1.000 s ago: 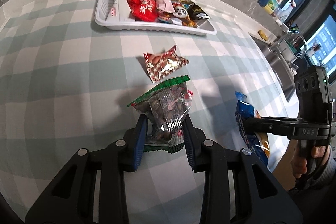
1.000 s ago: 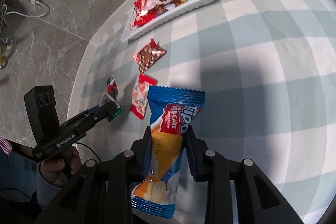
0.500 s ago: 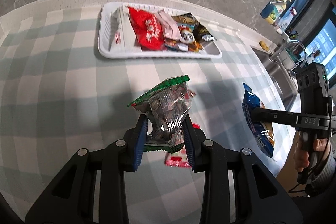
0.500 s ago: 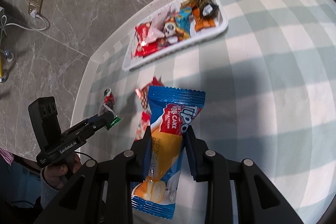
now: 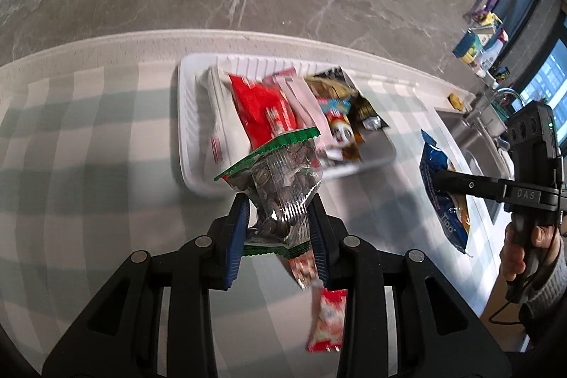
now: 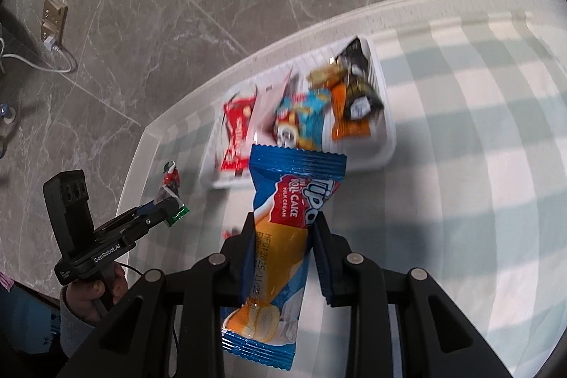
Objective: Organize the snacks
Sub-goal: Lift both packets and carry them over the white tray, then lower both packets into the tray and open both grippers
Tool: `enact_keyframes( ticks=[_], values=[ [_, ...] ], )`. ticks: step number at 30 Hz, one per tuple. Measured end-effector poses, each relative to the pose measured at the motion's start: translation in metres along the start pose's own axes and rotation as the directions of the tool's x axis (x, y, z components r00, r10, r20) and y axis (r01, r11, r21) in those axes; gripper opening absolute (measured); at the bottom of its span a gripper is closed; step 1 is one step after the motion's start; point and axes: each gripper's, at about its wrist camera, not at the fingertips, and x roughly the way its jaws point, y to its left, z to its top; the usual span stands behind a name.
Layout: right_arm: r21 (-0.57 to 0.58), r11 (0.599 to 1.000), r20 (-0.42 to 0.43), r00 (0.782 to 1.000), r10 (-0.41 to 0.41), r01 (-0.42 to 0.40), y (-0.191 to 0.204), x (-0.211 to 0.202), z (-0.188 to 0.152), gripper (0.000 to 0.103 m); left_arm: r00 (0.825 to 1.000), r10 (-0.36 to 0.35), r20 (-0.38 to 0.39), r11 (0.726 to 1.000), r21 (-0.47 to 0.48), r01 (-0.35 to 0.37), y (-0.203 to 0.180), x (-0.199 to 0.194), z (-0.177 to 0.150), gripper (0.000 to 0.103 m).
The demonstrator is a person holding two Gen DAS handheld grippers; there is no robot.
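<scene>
1. Left tool (image 5: 280, 218) is clamped on a clear seed packet with green ends (image 5: 274, 186), and right tool (image 6: 283, 243) is clamped on the blue roll cake pack (image 6: 287, 236). Both snacks are up in the air, pinched around the middle and hanging past the fingers.
2. White tray (image 5: 184, 130) sits by the far edge of the checked surface (image 5: 71, 165) and it's already pretty full: red bag (image 5: 262, 108), panda pack (image 5: 340, 130) and some dark wrappers.
3. Both tools look to be heading over the tray's near rim, so I'd say this is the carry-to-tray step.
4. To do it well, I'd get each packet fully past the rim before letting go, since the roll cake pack is long and its tail could catch the edge and flop back out.
5. Bare floor inside the tray shows mostly at its right end and a strip on the left, so aim there rather than on top of the heap.
6. Drop low, one at a time, so the tools don't bump.
7. One red-and-white packet (image 5: 327, 321) is on the surface close under the left tool, plus another partly hidden by its fingers, so there's more to collect.
</scene>
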Motion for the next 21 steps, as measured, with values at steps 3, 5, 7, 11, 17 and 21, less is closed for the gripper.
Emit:
enact_keyframes(
  ticks=[3,5,7,11,17,21],
  values=[
    [-0.014,1.0,0.01,1.0,-0.011,0.011,0.0,0.006,0.02,0.032,1.0,0.005,0.003,1.0,-0.003,-0.005,0.004,0.009,0.016,0.031],
    [-0.023,1.0,0.013,1.0,-0.017,0.018,-0.001,0.01,0.031,0.032,1.0,0.008,0.002,1.0,0.003,-0.008,0.006,0.016,0.026,0.031],
    [-0.033,0.999,0.015,1.0,-0.025,0.025,-0.001,0.016,0.043,0.032,1.0,0.007,-0.001,1.0,0.008,-0.007,0.008,0.024,0.037,0.031],
    [-0.054,0.998,0.009,0.999,-0.038,0.039,0.0,0.031,0.067,0.032,1.0,0.004,-0.007,1.0,0.017,-0.004,0.008,0.039,0.052,0.031],
    [-0.083,0.995,-0.011,0.999,-0.046,0.045,0.003,0.055,0.095,0.032,1.0,0.002,-0.016,0.999,0.039,-0.002,0.005,0.06,0.076,0.031],
    [-0.093,0.995,-0.019,0.999,-0.046,0.044,0.004,0.07,0.109,0.032,1.0,0.004,-0.027,0.998,0.06,-0.003,0.002,0.074,0.091,0.031]
  ],
)
